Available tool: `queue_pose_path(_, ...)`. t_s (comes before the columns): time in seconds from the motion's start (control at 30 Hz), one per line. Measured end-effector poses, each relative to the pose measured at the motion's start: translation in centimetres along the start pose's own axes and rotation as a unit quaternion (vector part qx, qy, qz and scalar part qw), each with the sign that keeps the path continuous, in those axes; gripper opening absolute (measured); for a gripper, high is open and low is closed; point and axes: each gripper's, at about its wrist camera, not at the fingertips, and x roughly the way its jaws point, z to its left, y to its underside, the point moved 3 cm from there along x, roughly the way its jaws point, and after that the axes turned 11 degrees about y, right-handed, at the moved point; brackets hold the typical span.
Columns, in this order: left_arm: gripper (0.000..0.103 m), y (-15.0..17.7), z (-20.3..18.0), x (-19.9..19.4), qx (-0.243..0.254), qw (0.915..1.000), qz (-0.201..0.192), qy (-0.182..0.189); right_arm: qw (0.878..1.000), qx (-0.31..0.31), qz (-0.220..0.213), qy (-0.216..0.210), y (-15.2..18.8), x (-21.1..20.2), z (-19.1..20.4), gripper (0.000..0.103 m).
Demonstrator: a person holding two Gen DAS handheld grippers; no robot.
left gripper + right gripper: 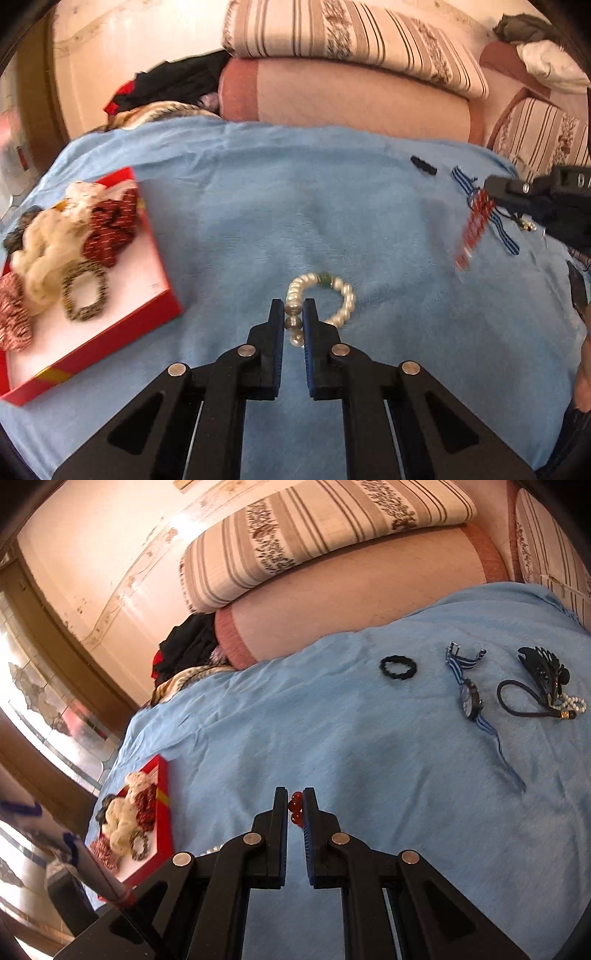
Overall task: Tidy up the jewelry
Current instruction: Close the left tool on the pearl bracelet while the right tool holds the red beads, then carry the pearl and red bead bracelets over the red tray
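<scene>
My left gripper [294, 310] is shut on a white pearl bracelet [343, 295] that lies low over the blue cloth [258, 206]. My right gripper [295, 801] is shut on a red bead bracelet [296, 808], which hangs blurred in the left wrist view [474, 229], lifted above the cloth. A red tray [155, 288] with several scrunchies sits at the left; it also shows in the right wrist view [162, 812]. A blue striped watch [471, 698], a black hair tie [398, 667], a black claw clip [543, 664] and a black cord bracelet with pearls [532, 701] lie at the far right.
Striped cushions [354, 40] and a pink bolster [351, 99] line the back of the bed. Dark clothes [177, 85] are piled at the back left. A wall and doorway [55, 686] are at the left.
</scene>
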Motion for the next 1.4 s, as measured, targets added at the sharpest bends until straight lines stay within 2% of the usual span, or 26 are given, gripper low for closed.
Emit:
queue_pose_path(0.3,0.009,0.6,0.5,-3.7,0.000,0.9990,-0.041,0.017,0.999,-0.019,-0.017,-0.025,4.2,-3.6,1.9,0.008)
queue_pose_path(0.47,0.009,0.4,-0.8,-5.5,0.014,0.9977,-0.060,0.030,0.999,-0.023,-0.020,-0.035,5.5,-4.6,2.6,0.008)
queue_pose_path(0.73,0.009,1.1,-1.2,-7.7,0.008,0.9962,-0.072,0.047,0.998,-0.018,-0.023,-0.047,7.2,-6.2,2.9,0.008)
queue_pose_path(1.1,0.009,2.5,-2.0,-9.4,0.021,0.9952,-0.083,0.048,0.998,-0.029,-0.019,-0.047,8.9,-7.8,4.5,0.008)
queue_pose_path(1.4,0.009,3.1,-0.9,-10.1,0.035,0.9949,-0.091,0.027,0.997,-0.057,-0.016,-0.041,9.9,-8.1,7.6,0.008)
